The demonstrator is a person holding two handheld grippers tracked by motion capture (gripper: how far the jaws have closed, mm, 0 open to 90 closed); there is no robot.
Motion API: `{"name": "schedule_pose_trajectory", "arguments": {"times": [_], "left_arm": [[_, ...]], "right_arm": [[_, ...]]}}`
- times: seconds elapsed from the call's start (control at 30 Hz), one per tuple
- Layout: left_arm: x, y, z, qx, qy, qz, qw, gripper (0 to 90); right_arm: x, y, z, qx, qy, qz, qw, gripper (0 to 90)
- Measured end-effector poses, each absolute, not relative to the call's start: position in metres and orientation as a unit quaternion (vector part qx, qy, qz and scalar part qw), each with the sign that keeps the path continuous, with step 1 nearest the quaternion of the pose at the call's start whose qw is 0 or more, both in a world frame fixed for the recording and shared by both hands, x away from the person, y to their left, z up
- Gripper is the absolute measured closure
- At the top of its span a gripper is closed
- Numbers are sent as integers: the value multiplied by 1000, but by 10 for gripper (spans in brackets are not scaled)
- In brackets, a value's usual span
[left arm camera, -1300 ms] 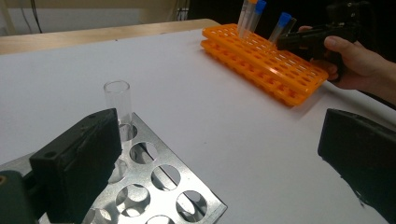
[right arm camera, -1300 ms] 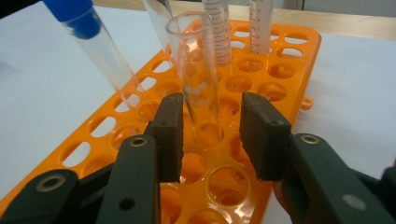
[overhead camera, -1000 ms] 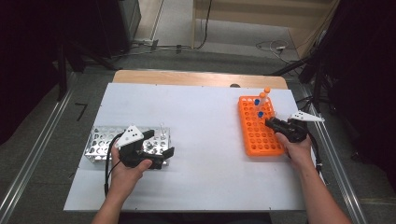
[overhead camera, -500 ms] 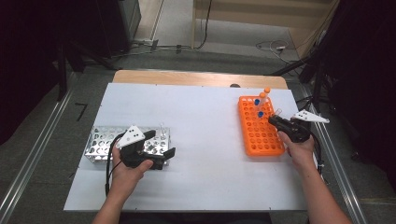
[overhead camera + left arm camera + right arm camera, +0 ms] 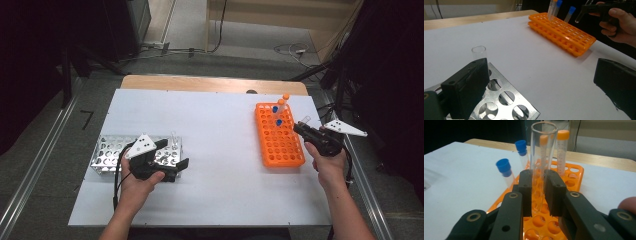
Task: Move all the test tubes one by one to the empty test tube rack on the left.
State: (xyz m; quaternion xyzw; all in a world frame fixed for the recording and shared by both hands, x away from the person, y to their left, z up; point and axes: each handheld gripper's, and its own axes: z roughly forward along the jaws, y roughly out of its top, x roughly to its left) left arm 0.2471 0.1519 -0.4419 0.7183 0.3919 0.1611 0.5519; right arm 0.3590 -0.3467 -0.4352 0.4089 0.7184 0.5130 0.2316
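My right gripper (image 5: 539, 192) is shut on a clear uncapped glass tube (image 5: 541, 152) and holds it upright just above the orange rack (image 5: 574, 175). In the high view this gripper (image 5: 302, 127) hangs at the right edge of the orange rack (image 5: 280, 142). Two blue-capped tubes (image 5: 505, 170) and two orange-capped tubes (image 5: 562, 150) stand in the rack's far end. My left gripper (image 5: 175, 154) rests open over the right end of a metal rack (image 5: 107, 152). Another clear tube (image 5: 479, 52) stands in that metal rack beside the left jaw.
The white table top (image 5: 220, 130) lies bare between the two racks. A wooden strip (image 5: 210, 84) runs along its far edge. Metal rails and dark floor flank the table on both sides.
My right gripper has risen a little, lifting the clear tube up from the orange rack. The left gripper has stayed where it was.
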Motion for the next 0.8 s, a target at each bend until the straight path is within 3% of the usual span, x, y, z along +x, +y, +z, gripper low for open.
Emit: {"name": "schedule_pose_trajectory", "arguments": {"times": [0.8], "left_arm": [[242,141,-435,725,371,157,558,12]], "right_arm": [[296,-267,-429,310,768,534,173,740]]}}
